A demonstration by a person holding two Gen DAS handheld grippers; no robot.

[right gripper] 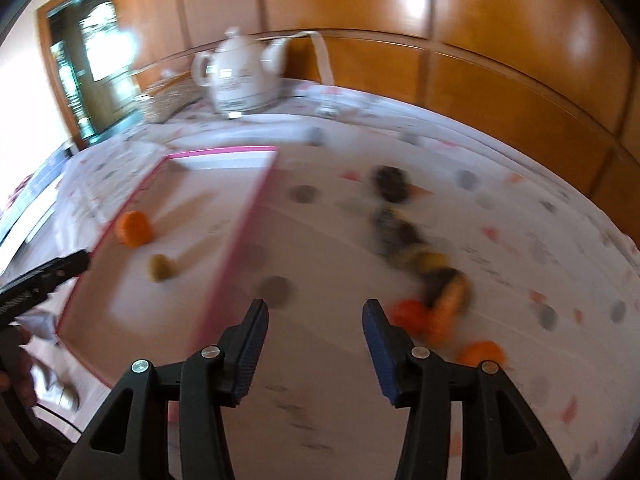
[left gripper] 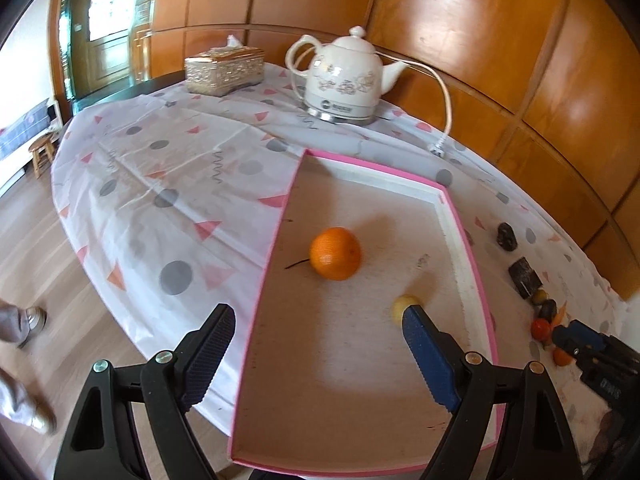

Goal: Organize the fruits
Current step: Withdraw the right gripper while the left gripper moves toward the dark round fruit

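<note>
Left gripper (left gripper: 320,356) angled down over the near end of the pink-edged tray (left gripper: 472,240), jaws spread wide, nothing between them. Its left finger hangs over the tablecloth (left gripper: 168,184) beside the tray's left wall; its right finger (left gripper: 430,356) sits above the tray floor. Just past that right fingertip, partly hidden by it: a small yellow fruit (left gripper: 404,304) on the tray floor. Farther ahead, mid-tray: an orange (left gripper: 335,253), resting free, well apart from the yellow one.

Right gripper (right gripper: 316,344) also tilted down, over bare cloth just right of the tray's right wall. Jaws parted, empty. View badly motion-blurred. Just beyond its right finger: an orange-red fruit (right gripper: 408,314) touching an orange elongated piece (right gripper: 444,312); another orange fruit (right gripper: 480,354) to the right of that finger. From there a loose row of dark items (right gripper: 396,224) runs away up the cloth; too blurred to identify.

Surface: table under a white cloth with pink triangles and grey dots. Far end: a white floral electric kettle (left gripper: 344,76) on its base, cord trailing right to a plug lying on the cloth; left of it a gold tissue box (left gripper: 224,68). Behind: orange-brown wood panelling (left gripper: 500,40). Left and below the left gripper: wood floor, a person's shoes (left gripper: 34,318), a small stool (left gripper: 42,152) farther off.
</note>
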